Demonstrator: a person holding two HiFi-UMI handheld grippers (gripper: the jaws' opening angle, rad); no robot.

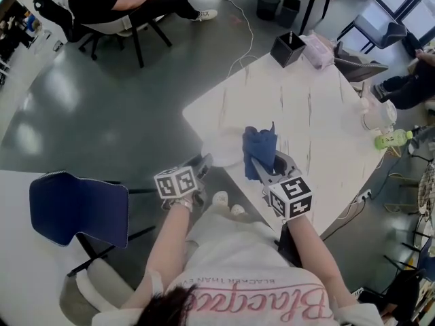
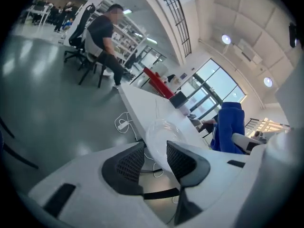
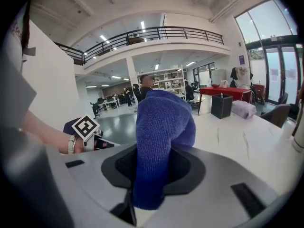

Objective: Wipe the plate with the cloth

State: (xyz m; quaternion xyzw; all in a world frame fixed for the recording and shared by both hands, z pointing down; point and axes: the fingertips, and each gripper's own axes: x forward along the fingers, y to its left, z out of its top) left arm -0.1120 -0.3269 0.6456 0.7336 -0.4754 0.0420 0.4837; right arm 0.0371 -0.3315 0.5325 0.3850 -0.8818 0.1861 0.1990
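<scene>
Step in hand, by my judgement: both tools are loaded and wiping is about to begin, or is only just under way. The left gripper [image 2: 156, 151] has its jaws closed on the rim of the plate [image 1: 221, 149], holding it at the near edge of the bench [image 1: 309, 111]. I cannot tell whether its underside rests on the surface. The right gripper [image 3: 159, 167] has its jaws clamped on the cloth [image 3: 164, 127], which stands up out of them in a thick fold. In the head view the cloth lies at the plate's 3 o'clock, touching or just overlapping its rim. Actual contact cannot be confirmed. The next move appears to call for carrying the cloth toward 9 o'clock across the plate's face. The left grip would have to stay firm, since a hold by the rim alone may let the plate twist under pressure. The plate is pale and translucent, shallow and glossy, with no soiling visible. The cloth is deep blue, nappy and soft, and looks dry. A black box [image 1: 288, 48] stands well apart at the bench's 12 o'clock end.
</scene>
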